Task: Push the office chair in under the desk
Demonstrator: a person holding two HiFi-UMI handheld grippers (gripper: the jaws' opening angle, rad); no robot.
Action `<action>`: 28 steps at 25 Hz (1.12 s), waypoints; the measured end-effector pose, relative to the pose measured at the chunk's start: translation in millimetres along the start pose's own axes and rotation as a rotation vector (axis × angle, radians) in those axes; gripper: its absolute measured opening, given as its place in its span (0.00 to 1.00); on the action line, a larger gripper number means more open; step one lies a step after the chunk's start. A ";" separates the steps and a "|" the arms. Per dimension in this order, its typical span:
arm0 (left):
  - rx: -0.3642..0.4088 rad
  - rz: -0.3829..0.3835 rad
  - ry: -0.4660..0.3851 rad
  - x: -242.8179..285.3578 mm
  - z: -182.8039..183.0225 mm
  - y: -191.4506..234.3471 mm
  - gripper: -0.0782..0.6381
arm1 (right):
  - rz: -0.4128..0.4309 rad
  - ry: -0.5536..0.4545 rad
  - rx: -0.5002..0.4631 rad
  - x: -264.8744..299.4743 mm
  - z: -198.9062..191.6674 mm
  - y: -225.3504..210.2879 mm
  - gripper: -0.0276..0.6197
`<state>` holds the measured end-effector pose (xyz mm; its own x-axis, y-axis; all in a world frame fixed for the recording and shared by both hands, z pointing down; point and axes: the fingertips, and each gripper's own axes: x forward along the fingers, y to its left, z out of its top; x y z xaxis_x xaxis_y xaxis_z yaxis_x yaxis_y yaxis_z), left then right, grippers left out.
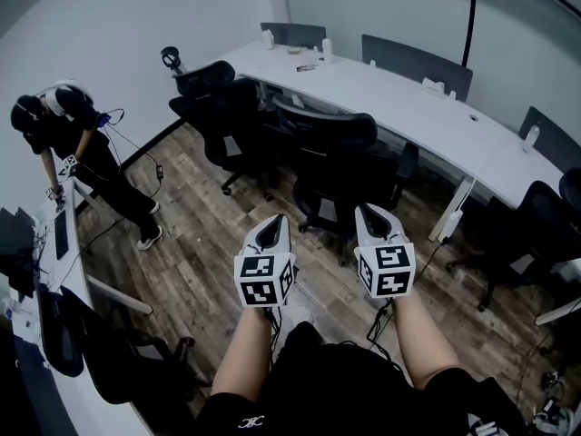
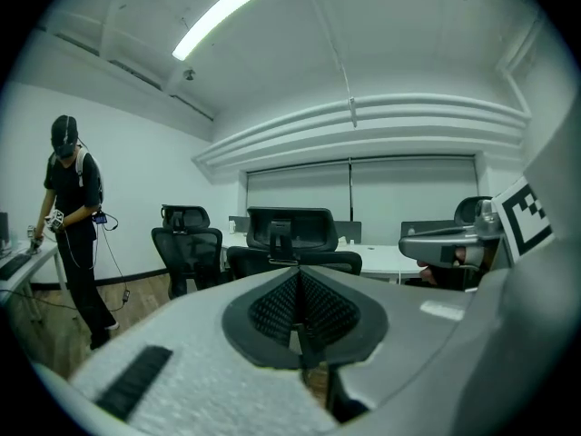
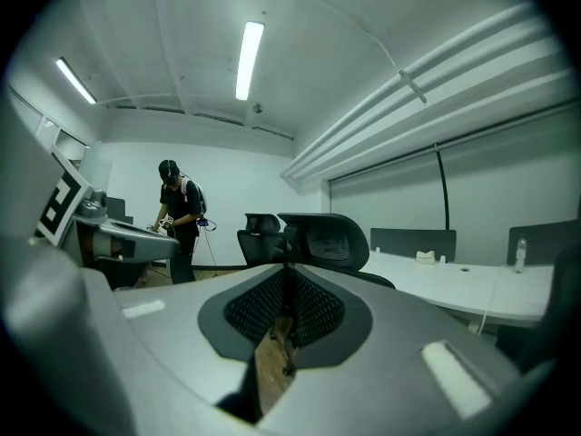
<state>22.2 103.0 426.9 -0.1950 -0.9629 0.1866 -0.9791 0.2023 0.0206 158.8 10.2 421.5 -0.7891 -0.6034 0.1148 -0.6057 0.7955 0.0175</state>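
Observation:
A black mesh office chair (image 1: 329,157) stands on the wood floor, out from the curved white desk (image 1: 413,107), with its back toward me. Both grippers are held side by side just short of it and point at its back without touching it. My left gripper (image 1: 270,230) is shut with nothing in it. My right gripper (image 1: 375,218) has its jaws a narrow slit apart, with only floor showing between them. In the left gripper view the chair (image 2: 290,230) is straight ahead of the jaws (image 2: 298,275). The right gripper view has the chair (image 3: 327,239) just beyond its jaws (image 3: 286,280).
A second black chair (image 1: 213,107) stands left of the first. More chairs (image 1: 536,230) sit at the desk's right end. A person in black (image 1: 77,139) bends over another desk (image 1: 64,243) at far left, with cables trailing on the floor. Bottles (image 1: 327,48) stand on the curved desk.

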 end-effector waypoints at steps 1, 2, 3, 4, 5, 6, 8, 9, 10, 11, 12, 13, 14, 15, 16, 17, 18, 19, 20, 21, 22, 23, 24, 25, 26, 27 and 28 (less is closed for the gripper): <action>0.015 -0.007 0.003 10.9 3.7 5.6 0.12 | 0.000 -0.002 0.002 10.3 2.1 -2.1 0.11; 0.028 -0.015 0.007 22.3 7.1 11.0 0.12 | -0.004 -0.004 0.003 20.5 4.2 -4.5 0.12; 0.040 -0.023 0.011 33.7 10.2 16.5 0.12 | -0.011 -0.005 0.002 30.4 5.5 -7.1 0.12; 0.049 -0.031 0.014 44.6 13.3 22.0 0.12 | -0.018 -0.002 0.001 40.5 5.7 -9.6 0.12; 0.058 -0.037 0.016 55.1 16.3 27.8 0.12 | -0.025 0.004 0.000 50.7 5.2 -12.0 0.12; 0.067 -0.042 0.018 65.1 19.3 33.8 0.12 | -0.033 0.011 0.000 60.7 4.3 -14.7 0.13; 0.080 -0.051 0.024 85.6 25.5 46.0 0.12 | -0.053 0.029 0.003 79.4 3.6 -21.9 0.14; 0.083 -0.058 0.027 96.2 28.6 52.0 0.12 | -0.063 0.038 0.003 88.5 3.4 -26.2 0.14; 0.083 -0.067 0.031 106.8 31.3 57.8 0.12 | -0.072 0.051 0.000 97.4 2.6 -30.4 0.14; 0.077 -0.079 0.033 117.2 33.6 63.6 0.12 | -0.080 0.065 -0.007 106.1 1.1 -34.2 0.14; 0.069 -0.092 0.036 127.0 35.7 69.7 0.12 | -0.087 0.081 -0.019 114.4 -0.9 -37.7 0.15; 0.063 -0.103 0.037 136.4 37.7 75.9 0.12 | -0.094 0.096 -0.035 122.2 -3.1 -41.1 0.17; 0.064 -0.112 0.040 145.8 39.3 81.9 0.12 | -0.102 0.110 -0.053 129.4 -5.4 -45.0 0.20; 0.078 -0.121 0.044 155.3 40.5 87.5 0.12 | -0.112 0.123 -0.068 136.0 -7.5 -49.6 0.21; 0.106 -0.129 0.046 165.3 41.5 92.6 0.15 | -0.121 0.133 -0.076 142.1 -9.2 -54.7 0.22; 0.149 -0.136 0.047 175.6 42.4 97.6 0.18 | -0.129 0.141 -0.077 148.0 -10.2 -60.0 0.22; 0.203 -0.144 0.047 186.3 43.1 102.3 0.22 | -0.137 0.149 -0.078 153.6 -10.6 -65.5 0.22; 0.263 -0.153 0.048 197.1 42.6 106.7 0.25 | -0.146 0.156 -0.084 158.7 -10.7 -71.2 0.22; 0.321 -0.163 0.050 208.0 40.6 110.9 0.29 | -0.159 0.163 -0.101 163.4 -11.0 -77.2 0.23; 0.371 -0.173 0.054 218.7 37.4 115.6 0.32 | -0.171 0.174 -0.124 168.1 -11.9 -83.0 0.25; 0.413 -0.180 0.064 228.7 33.7 121.0 0.34 | -0.182 0.188 -0.154 173.1 -13.4 -88.5 0.27; 0.454 -0.183 0.074 237.9 30.4 126.6 0.35 | -0.188 0.208 -0.190 178.5 -15.6 -93.5 0.29; 0.498 -0.186 0.082 246.9 28.3 131.5 0.35 | -0.193 0.232 -0.233 184.1 -18.5 -98.4 0.33; 0.549 -0.188 0.085 256.3 26.9 135.7 0.37 | -0.197 0.258 -0.281 189.4 -21.8 -103.7 0.35; 0.604 -0.190 0.086 266.0 25.8 139.5 0.38 | -0.204 0.286 -0.326 194.3 -25.7 -109.5 0.38; 0.660 -0.193 0.087 276.2 24.5 143.4 0.39 | -0.213 0.313 -0.359 198.5 -29.9 -115.3 0.39; 0.712 -0.198 0.089 286.6 22.4 147.6 0.40 | -0.222 0.333 -0.374 202.5 -33.8 -120.6 0.41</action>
<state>-179.5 -147.1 461.4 -0.0352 -0.9449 0.3254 -0.8017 -0.1677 -0.5736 75.5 -206.0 476.2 -0.5349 -0.7568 0.3758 -0.6284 0.6536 0.4218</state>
